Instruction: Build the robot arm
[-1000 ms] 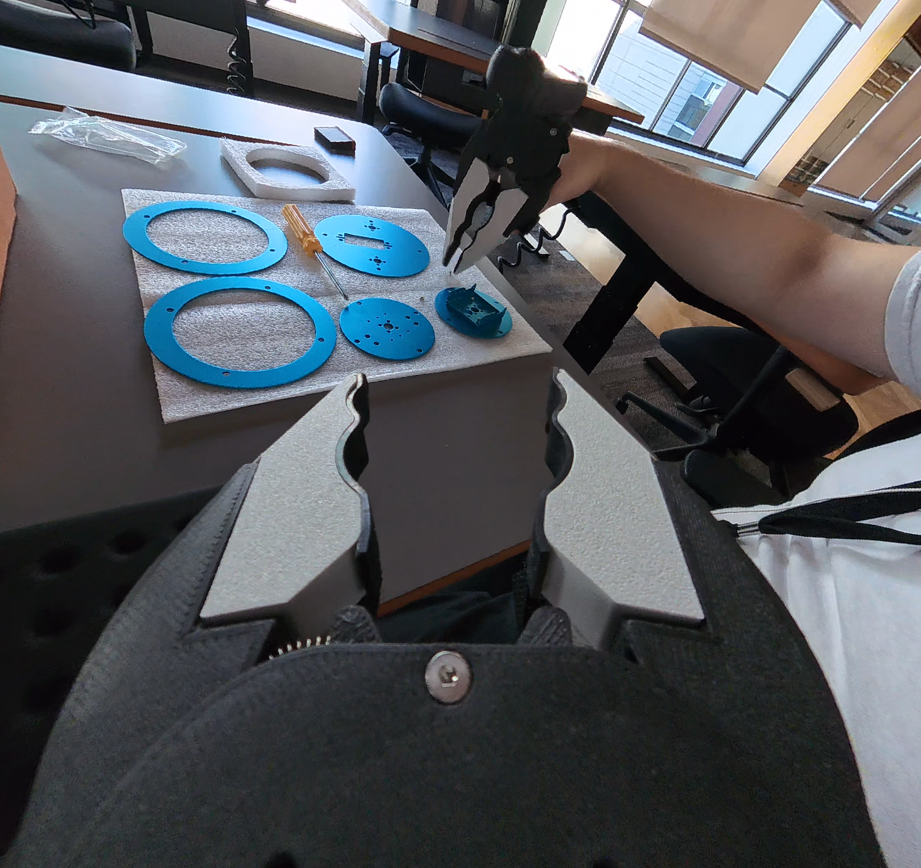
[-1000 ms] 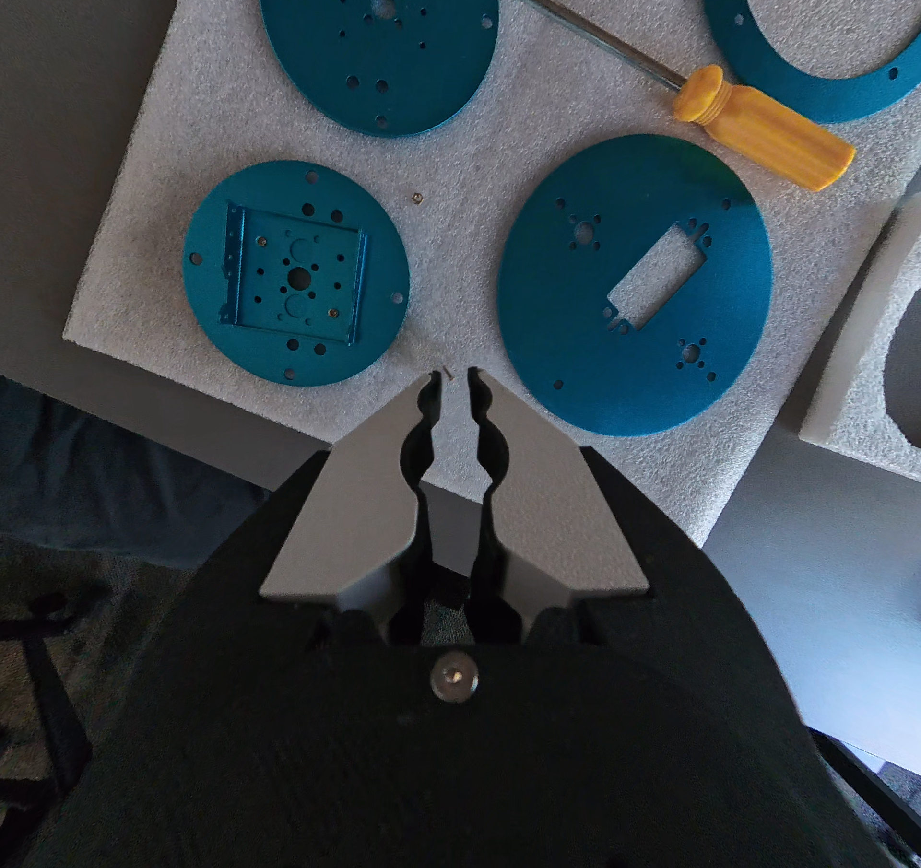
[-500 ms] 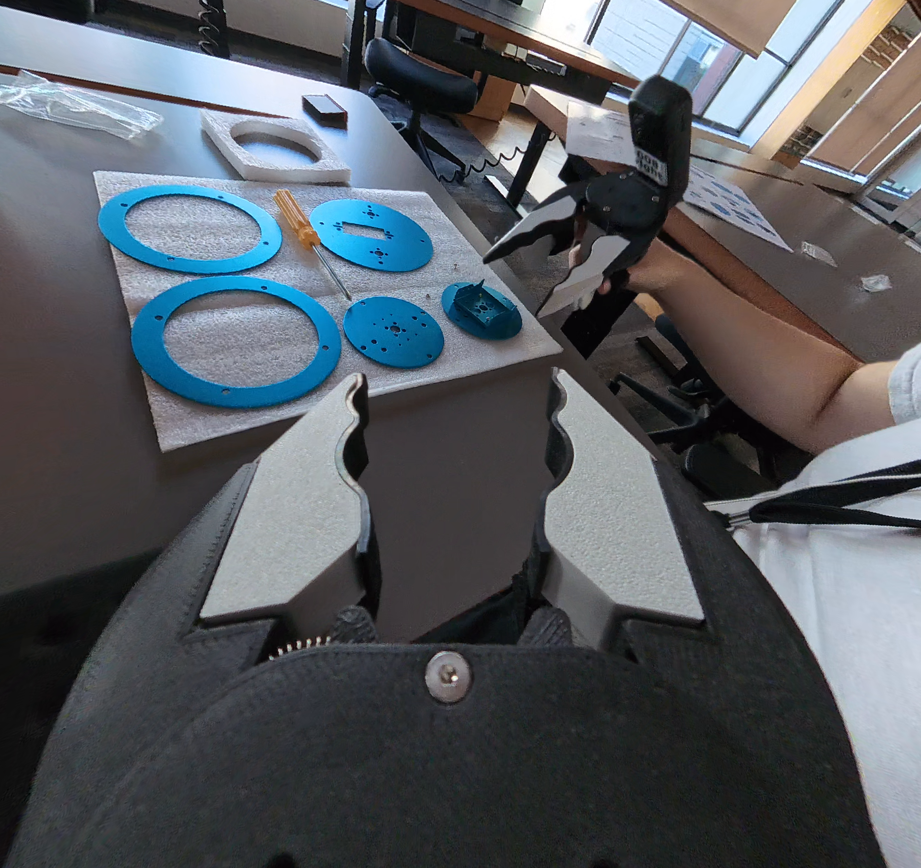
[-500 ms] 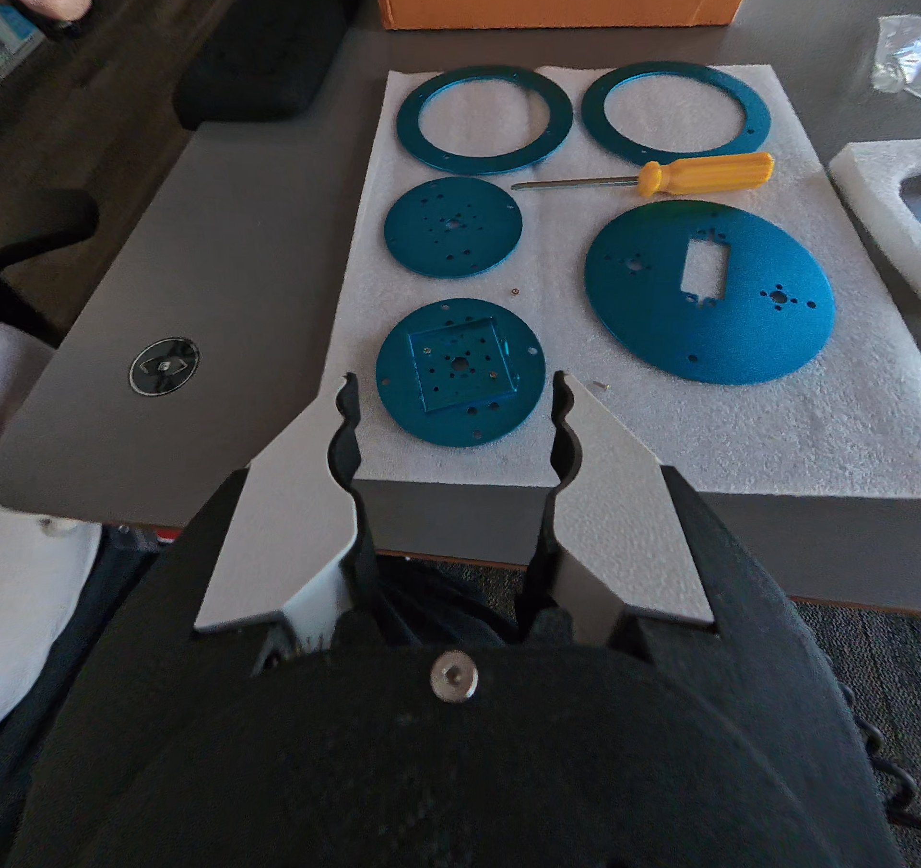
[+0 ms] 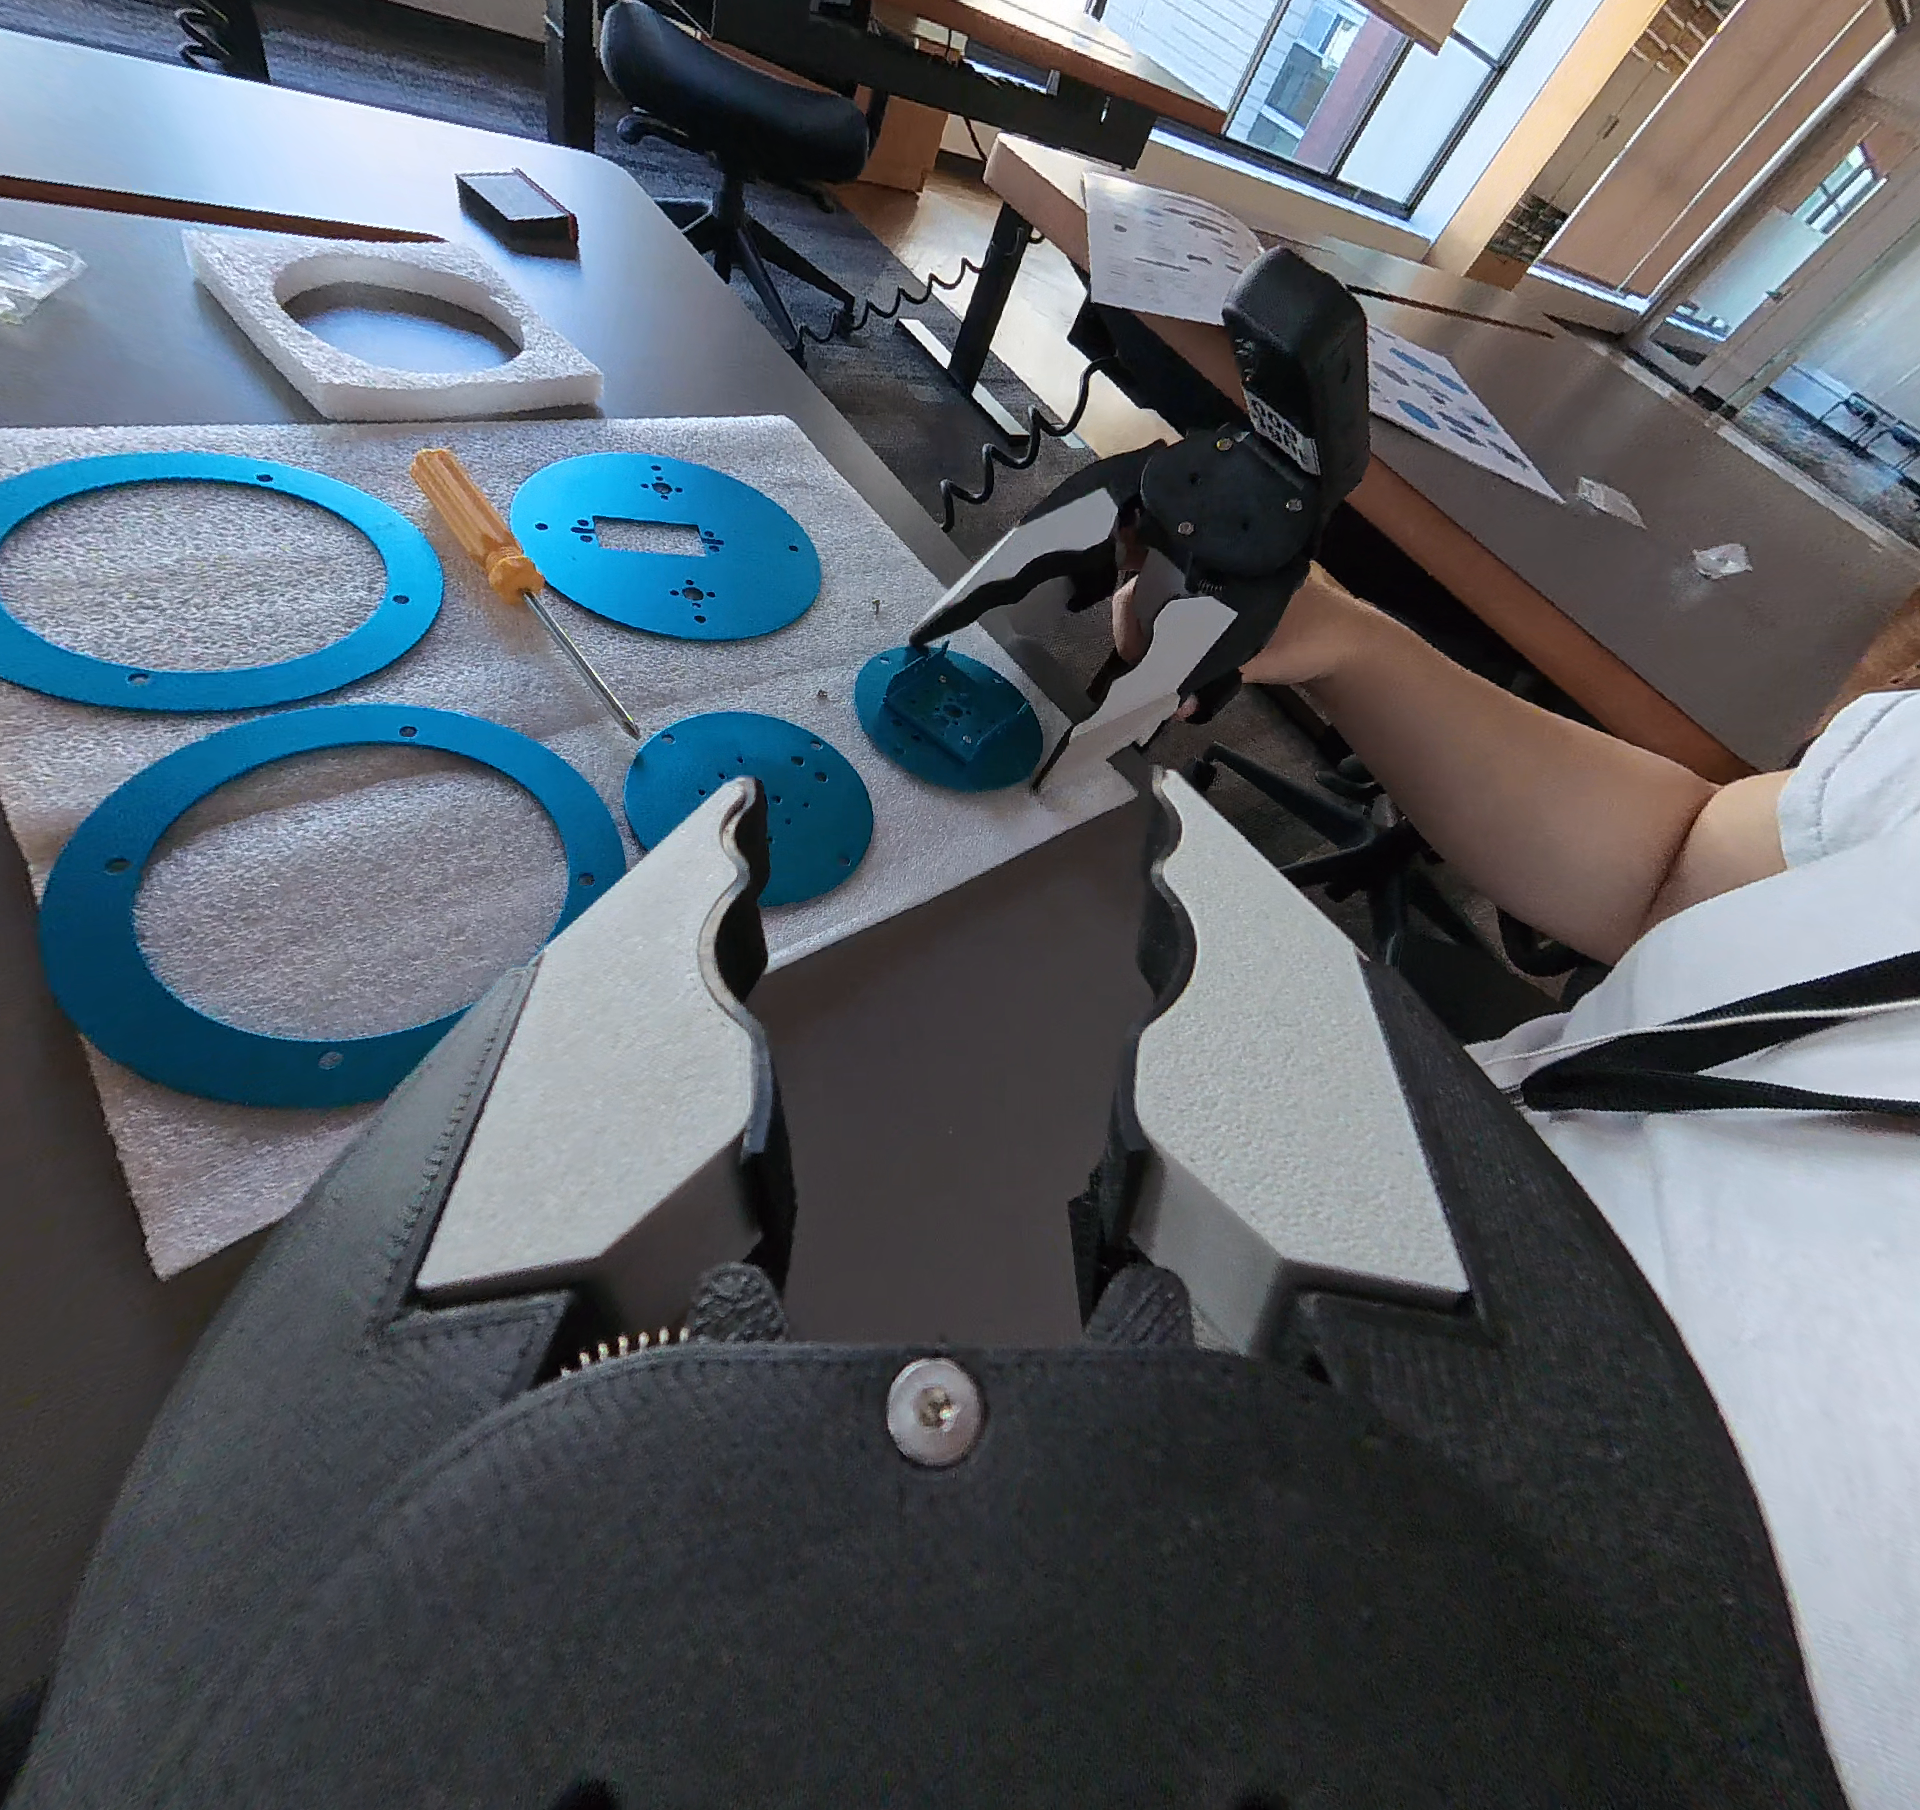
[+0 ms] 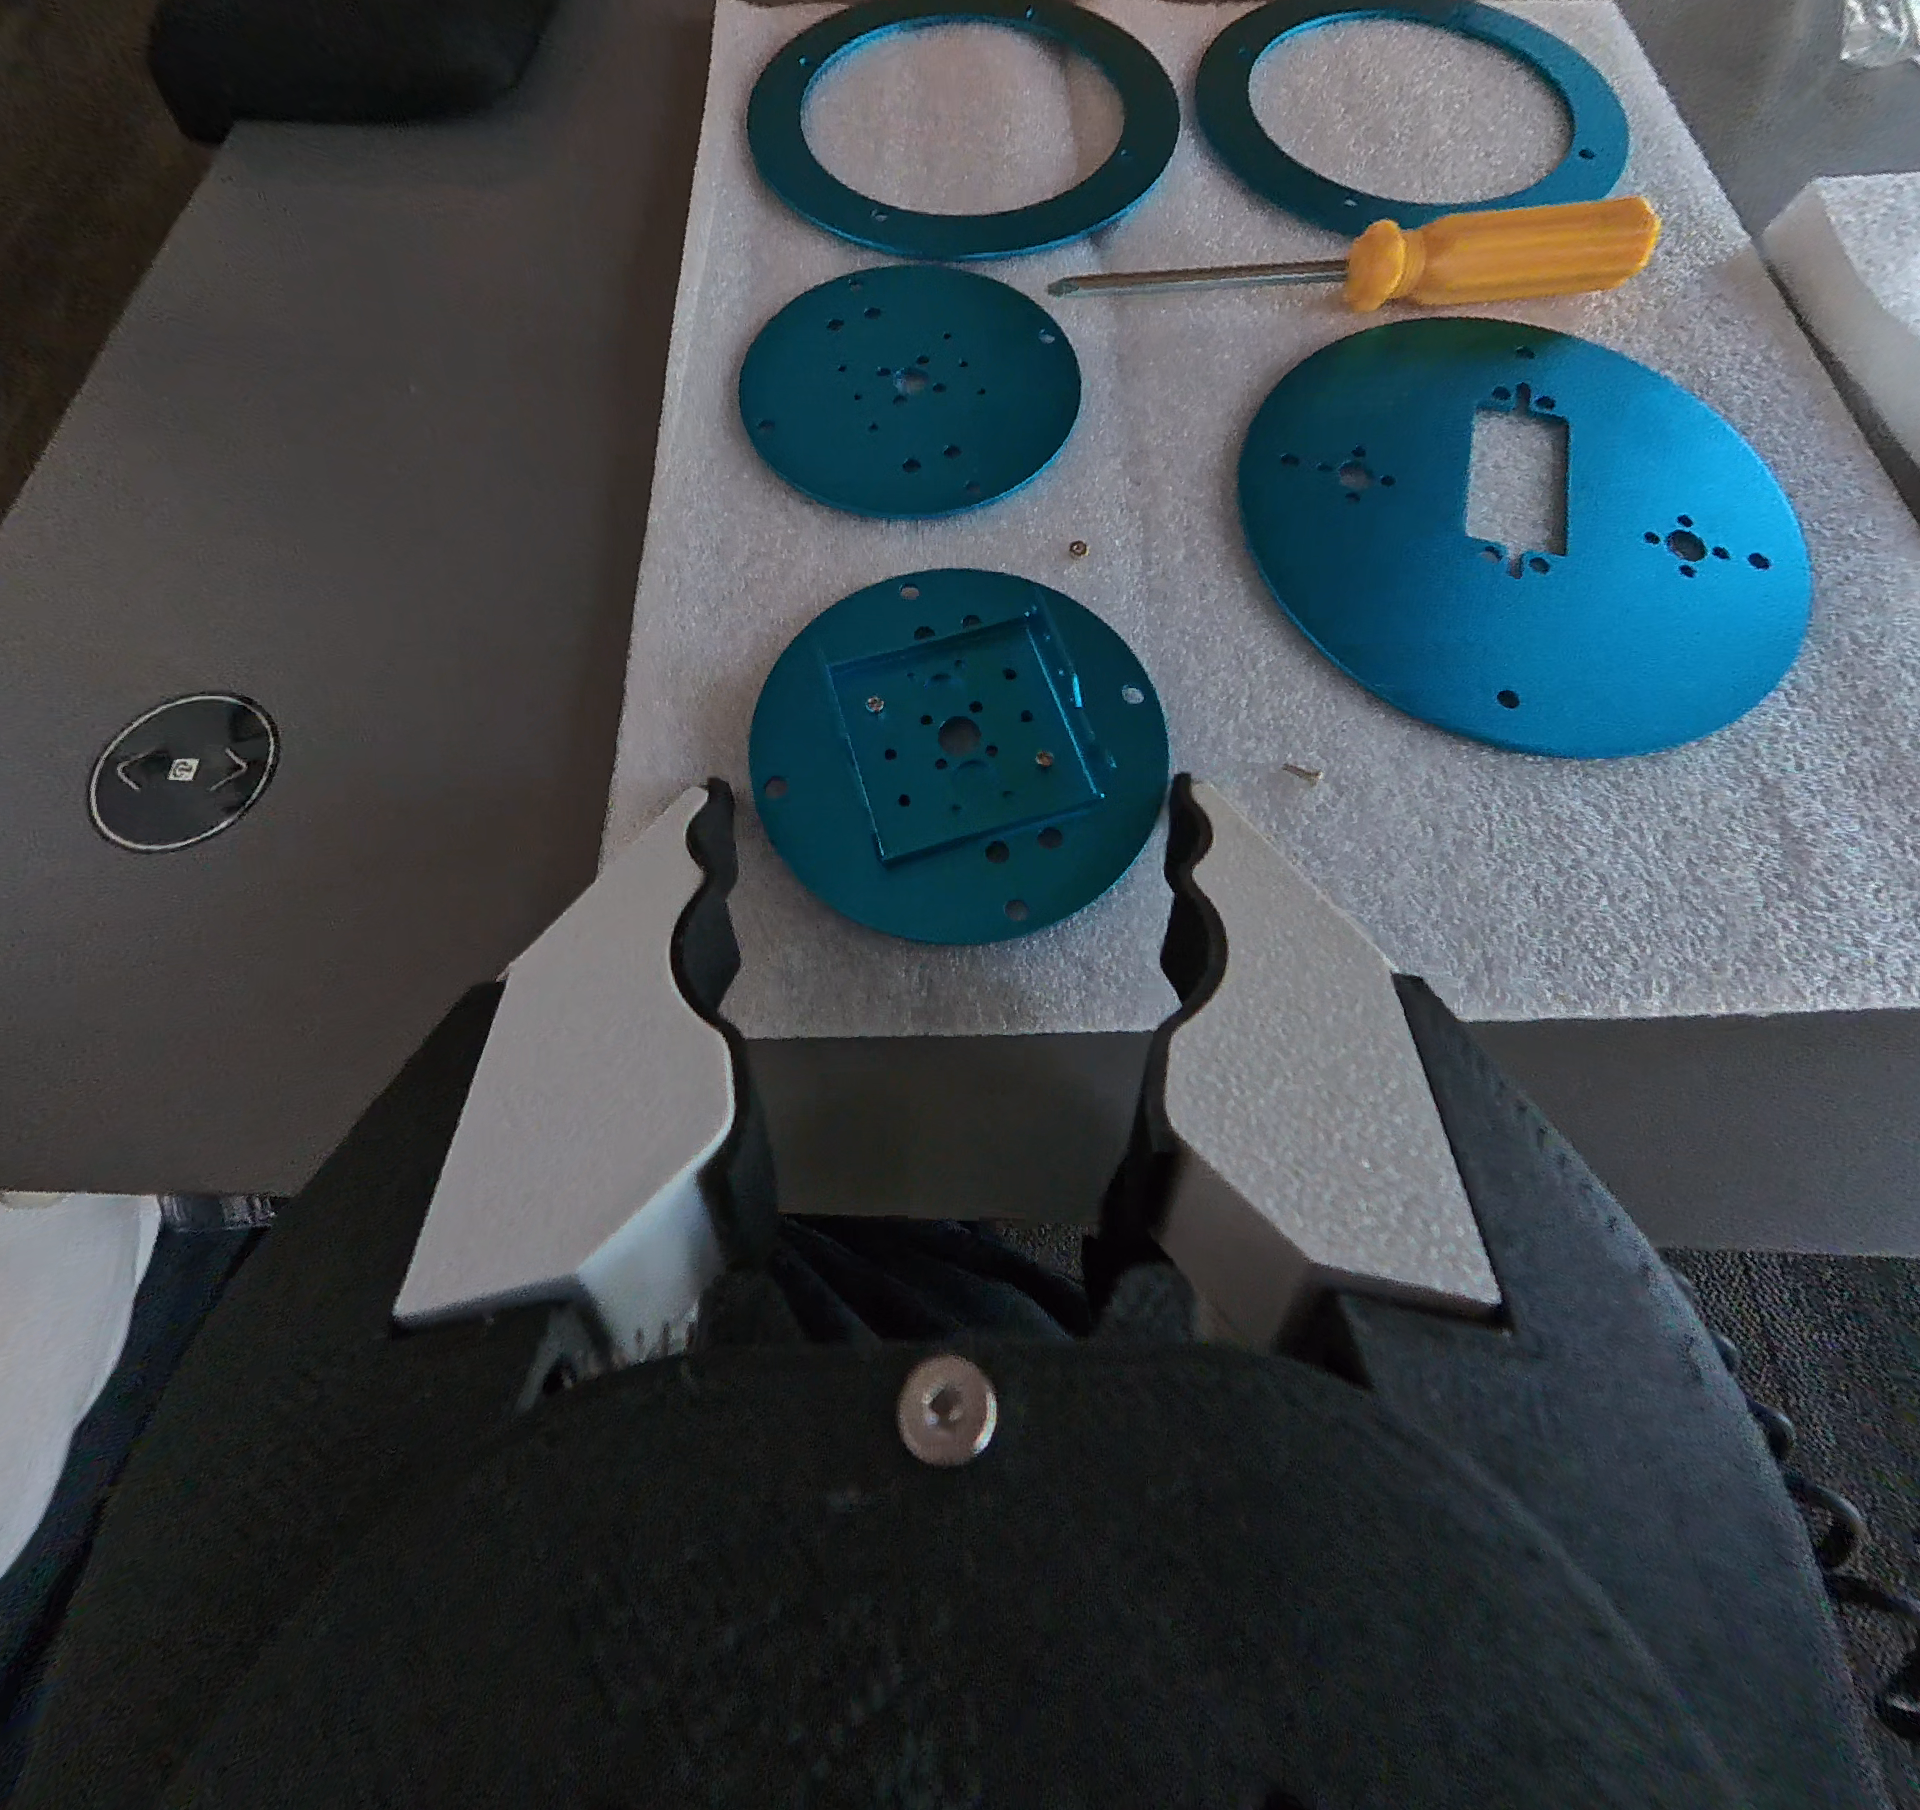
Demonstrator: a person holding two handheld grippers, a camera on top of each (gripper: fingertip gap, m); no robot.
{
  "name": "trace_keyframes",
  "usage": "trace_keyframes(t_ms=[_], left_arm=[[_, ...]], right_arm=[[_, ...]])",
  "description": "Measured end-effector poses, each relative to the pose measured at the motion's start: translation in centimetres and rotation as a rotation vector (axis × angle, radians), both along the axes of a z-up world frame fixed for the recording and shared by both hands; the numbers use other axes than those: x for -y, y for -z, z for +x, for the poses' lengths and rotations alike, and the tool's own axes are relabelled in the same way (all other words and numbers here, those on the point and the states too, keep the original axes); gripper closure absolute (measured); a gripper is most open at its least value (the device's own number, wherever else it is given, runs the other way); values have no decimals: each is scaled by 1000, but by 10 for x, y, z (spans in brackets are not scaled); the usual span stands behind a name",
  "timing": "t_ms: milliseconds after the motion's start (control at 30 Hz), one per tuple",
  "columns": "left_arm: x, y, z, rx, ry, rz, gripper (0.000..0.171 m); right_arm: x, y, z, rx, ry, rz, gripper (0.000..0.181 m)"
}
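Bracket-topped blue disc sits between the wide-spread right gripper tips – nothing held; left gripper gapes empty over the foam sheet too.

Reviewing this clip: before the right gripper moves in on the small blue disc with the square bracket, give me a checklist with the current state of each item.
1. Right gripper open: ok, its fingers stand wide apart.
2. Disc with bracket lined up between the fingers: ok.
3. Fingers wide enough to clear the disc rim: ok.
4. Fingers touching the disc: cannot tell; they look level with its sides.
5. Loose screw on the foam sheet near the right finger: not ok, it may get knocked.
6. Left gripper clear: ok, open, empty, back at the table edge.
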State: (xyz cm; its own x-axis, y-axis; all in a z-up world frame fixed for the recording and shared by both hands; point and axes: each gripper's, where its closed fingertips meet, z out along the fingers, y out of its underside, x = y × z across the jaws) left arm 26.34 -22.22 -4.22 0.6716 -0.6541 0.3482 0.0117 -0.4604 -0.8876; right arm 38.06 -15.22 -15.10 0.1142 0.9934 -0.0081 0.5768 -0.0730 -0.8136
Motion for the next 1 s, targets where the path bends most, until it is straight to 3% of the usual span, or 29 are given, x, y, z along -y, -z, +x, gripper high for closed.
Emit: trace_keyframes(t_ms=[400, 767, 1000], left_arm=[[-21, 9, 13, -40, 34, -15, 104], [-55, 50, 41, -148, 193, -78, 106], [-64, 67, 71, -163, 335, -115, 97]], right_arm=[[-2, -1, 0, 4, 11, 5, 104], [-2, -3, 0, -16, -3, 60, 105], [-2, -2, 1, -19, -3, 33, 104]])
